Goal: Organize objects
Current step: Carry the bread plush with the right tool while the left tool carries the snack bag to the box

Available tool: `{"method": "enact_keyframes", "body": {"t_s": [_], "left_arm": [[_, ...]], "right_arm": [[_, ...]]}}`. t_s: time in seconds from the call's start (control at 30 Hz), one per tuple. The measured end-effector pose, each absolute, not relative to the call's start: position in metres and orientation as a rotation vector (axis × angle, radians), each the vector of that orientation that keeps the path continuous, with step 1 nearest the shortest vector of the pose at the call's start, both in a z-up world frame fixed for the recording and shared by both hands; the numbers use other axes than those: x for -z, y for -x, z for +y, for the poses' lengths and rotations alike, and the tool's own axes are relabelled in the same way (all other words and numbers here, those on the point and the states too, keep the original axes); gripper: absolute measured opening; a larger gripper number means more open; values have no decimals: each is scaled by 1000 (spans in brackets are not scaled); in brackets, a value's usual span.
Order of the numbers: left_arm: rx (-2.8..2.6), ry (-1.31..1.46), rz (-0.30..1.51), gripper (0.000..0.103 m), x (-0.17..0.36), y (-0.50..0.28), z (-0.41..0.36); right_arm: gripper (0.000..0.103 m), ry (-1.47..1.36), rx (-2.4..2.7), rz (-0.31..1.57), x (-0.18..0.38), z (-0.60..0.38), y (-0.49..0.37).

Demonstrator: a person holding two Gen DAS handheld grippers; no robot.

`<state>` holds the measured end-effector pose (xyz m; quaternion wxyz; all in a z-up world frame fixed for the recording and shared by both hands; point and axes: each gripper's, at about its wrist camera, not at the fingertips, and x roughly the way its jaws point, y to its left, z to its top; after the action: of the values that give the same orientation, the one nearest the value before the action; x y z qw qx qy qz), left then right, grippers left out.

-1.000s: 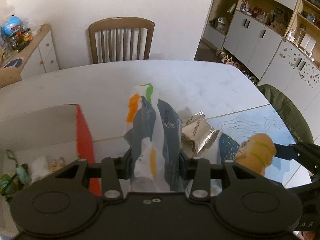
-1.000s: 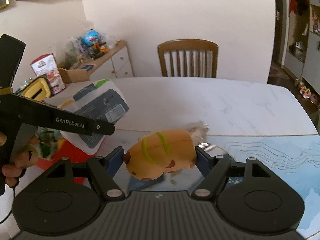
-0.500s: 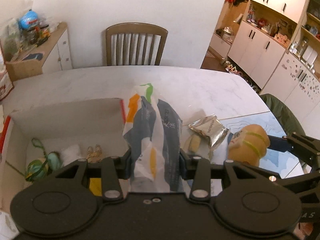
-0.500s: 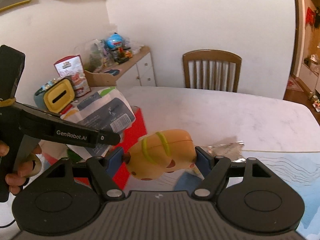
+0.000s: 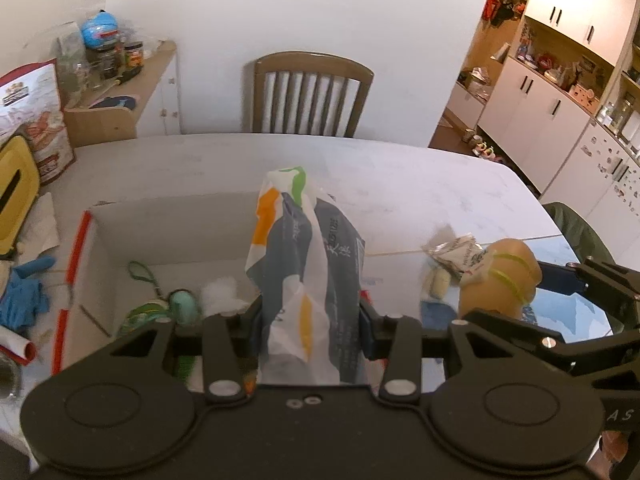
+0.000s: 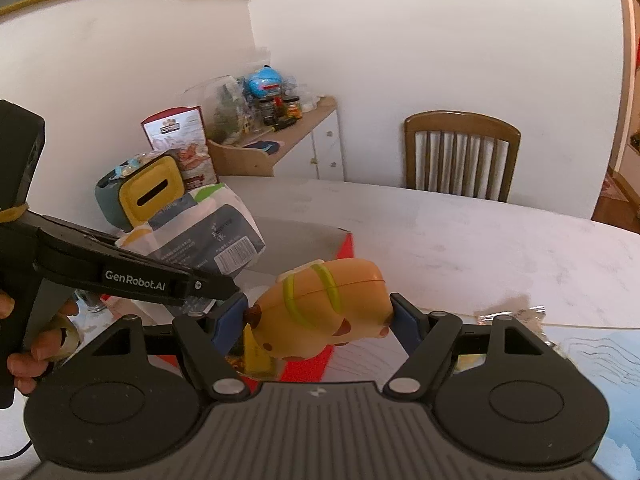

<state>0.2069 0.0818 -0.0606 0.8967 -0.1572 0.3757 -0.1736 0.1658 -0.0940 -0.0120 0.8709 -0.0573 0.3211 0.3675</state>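
My left tool [image 5: 310, 332] clamps a plastic packet [image 5: 308, 276] upright above the open cardboard box [image 5: 168, 220] on the worktop [image 5: 400, 184], while my right tool [image 6: 318, 316] grips an orange toy [image 6: 324, 308] just beside it.

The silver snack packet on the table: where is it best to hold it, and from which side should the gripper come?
Probably grip the silver snack packet at its crimped end seam, coming from above. It lies flat and crinkled on the table, so its thin edge suits two fingers better than its puffy middle.
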Motion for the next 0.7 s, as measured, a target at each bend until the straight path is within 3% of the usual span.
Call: {"method": "enact_keyframes", "body": {"t_s": [0.7], "left_arm": [[230, 294, 870, 43, 124, -236, 156]], "right_arm": [[76, 214, -787, 738, 50, 2, -192]]}}
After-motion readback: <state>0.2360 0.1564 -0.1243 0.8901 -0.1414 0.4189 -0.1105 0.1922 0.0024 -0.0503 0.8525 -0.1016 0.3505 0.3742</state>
